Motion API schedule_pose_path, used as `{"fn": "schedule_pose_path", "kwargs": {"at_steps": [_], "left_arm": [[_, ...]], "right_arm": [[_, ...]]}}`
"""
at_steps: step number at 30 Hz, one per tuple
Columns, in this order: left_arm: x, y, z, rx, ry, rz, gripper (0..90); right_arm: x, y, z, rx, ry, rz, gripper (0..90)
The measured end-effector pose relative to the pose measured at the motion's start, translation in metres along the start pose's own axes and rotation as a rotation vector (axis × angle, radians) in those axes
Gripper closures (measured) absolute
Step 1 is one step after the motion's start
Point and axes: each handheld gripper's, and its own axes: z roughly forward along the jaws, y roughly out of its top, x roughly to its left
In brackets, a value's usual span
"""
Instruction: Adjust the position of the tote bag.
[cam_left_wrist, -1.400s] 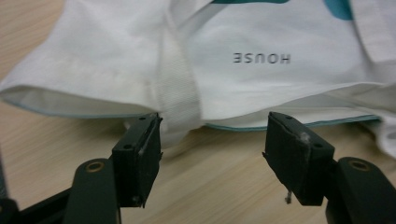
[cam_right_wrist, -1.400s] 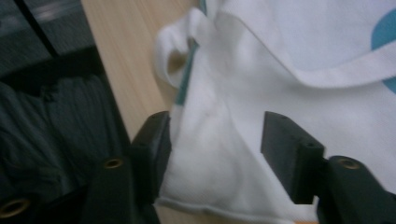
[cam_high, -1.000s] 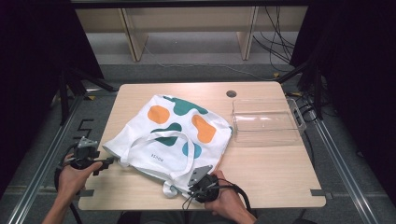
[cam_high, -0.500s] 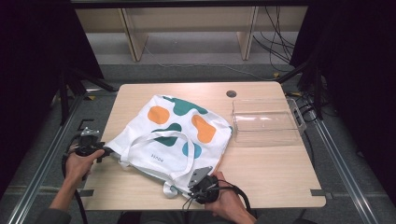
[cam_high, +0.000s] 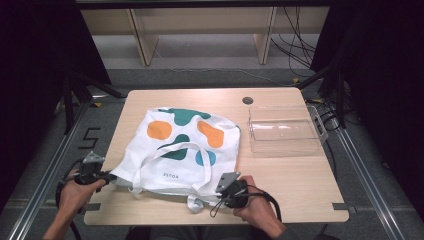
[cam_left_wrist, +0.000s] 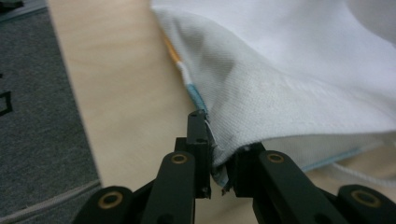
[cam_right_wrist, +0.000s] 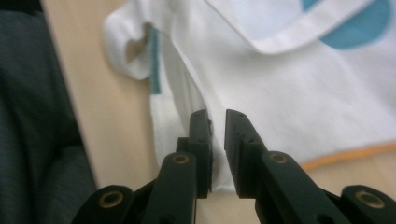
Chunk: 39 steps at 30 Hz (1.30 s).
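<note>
Gripping tote bag (cam_high: 186, 150) edges

Pale wooden table (cam_high: 295, 180), grey carpeted floor (cam_high: 200, 77), wooden shelf legs (cam_high: 142, 42) behind, dark surroundings

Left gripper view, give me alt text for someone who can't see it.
The left tool, seen close up, has just closed its black jaws on a corner of a white tote bag. The bag lies on a light wooden table, with grey floor beyond the table's edge.
</note>
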Motion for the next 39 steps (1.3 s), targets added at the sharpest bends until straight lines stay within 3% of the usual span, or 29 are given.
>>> {"fn": "schedule_pose_path", "kwargs": {"at_steps": [4,5,7,8,9,10,11,13,15,16,17,18,19,22,23,24,25,26,27,28,29,30,31,32,35,37,39], "left_arm": [[-0.037,-0.009,-0.014,0.036,-0.011,0.073,78.1],[-0.042,-0.01,-0.017,0.066,-0.015,0.109,77.2],[-0.048,-0.012,-0.019,0.072,-0.002,0.129,75.5],[-0.05,-0.012,-0.018,0.071,0.0,0.125,73.7],[-0.049,-0.012,-0.016,0.086,0.003,0.132,70.7],[-0.05,-0.012,-0.013,0.065,0.019,0.116,66.3],[-0.048,-0.01,-0.014,0.095,0.026,0.144,62.5],[-0.048,-0.008,-0.011,0.09,0.027,0.161,57.2],[-0.052,-0.007,-0.006,0.062,0.025,0.142,50.7],[-0.05,-0.005,-0.006,0.086,0.02,0.174,48.5],[-0.05,-0.003,-0.005,0.095,0.018,0.181,47.2],[-0.052,-0.002,-0.001,0.074,0.02,0.162,47.3],[-0.052,0.0,0.0,0.068,0.022,0.166,47.3],[-0.051,0.003,0.0,0.057,0.024,0.198,48.5],[-0.052,0.004,0.002,0.054,0.014,0.204,48.6],[-0.053,0.005,0.003,0.077,0.016,0.222,48.3],[-0.054,0.005,0.007,0.063,0.022,0.2,48.0],[-0.052,0.005,0.006,0.089,0.004,0.21,47.5],[-0.051,0.006,0.006,0.102,0.016,0.219,47.7],[-0.053,0.005,0.008,0.08,0.023,0.19,49.9],[-0.052,0.006,0.008,0.086,0.029,0.197,57.0],[-0.051,0.006,0.006,0.096,0.026,0.228,62.9],[-0.05,0.007,0.004,0.113,0.032,0.253,68.8],[-0.048,0.007,0.002,0.105,0.006,0.261,75.7],[-0.042,0.006,0.002,0.069,-0.054,0.213,79.0],[-0.043,0.006,0.001,0.095,-0.049,0.241,79.4],[-0.047,0.006,0.001,0.106,-0.03,0.265,79.7]], "right_arm": [[-0.027,-0.019,-0.005,0.016,-0.029,0.0,79.7],[-0.031,-0.023,-0.006,0.024,-0.025,0.03,77.8],[-0.038,-0.028,-0.007,0.023,-0.034,0.011,74.2],[-0.038,-0.031,-0.007,0.033,-0.036,0.049,72.4],[-0.04,-0.033,-0.006,0.038,-0.039,0.048,70.6],[-0.043,-0.034,-0.003,0.034,-0.042,0.03,66.9],[-0.04,-0.034,-0.002,0.048,-0.054,0.066,64.2],[-0.039,-0.032,0.004,0.058,-0.071,0.039,61.9],[-0.039,-0.029,0.009,0.061,-0.071,0.017,59.8],[-0.037,-0.028,0.01,0.067,-0.074,0.039,59.4],[-0.037,-0.027,0.012,0.064,-0.081,0.051,59.9],[-0.038,-0.026,0.013,0.071,-0.085,0.042,60.7],[-0.038,-0.025,0.015,0.073,-0.09,0.066,63.1],[-0.04,-0.023,0.016,0.069,-0.082,0.044,73.4],[-0.038,-0.023,0.015,0.074,-0.078,0.058,74.8],[-0.037,-0.023,0.014,0.078,-0.082,0.073,75.6],[-0.04,-0.023,0.014,0.075,-0.09,0.061,76.1],[-0.04,-0.023,0.013,0.075,-0.101,0.083,76.3],[-0.041,-0.023,0.014,0.07,-0.092,0.081,76.3],[-0.042,-0.024,0.014,0.066,-0.093,0.115,76.3],[-0.044,-0.025,0.014,0.062,-0.094,0.1,76.3],[-0.046,-0.025,0.014,0.056,-0.098,0.092,76.3],[-0.044,-0.025,0.013,0.067,-0.1,0.121,76.3],[-0.045,-0.025,0.013,0.068,-0.1,0.129,76.3],[-0.051,-0.029,0.012,0.064,-0.116,0.142,75.9],[-0.055,-0.03,0.01,0.048,-0.099,0.169,76.3],[-0.055,-0.029,0.009,0.052,-0.101,0.158,78.1]]}}
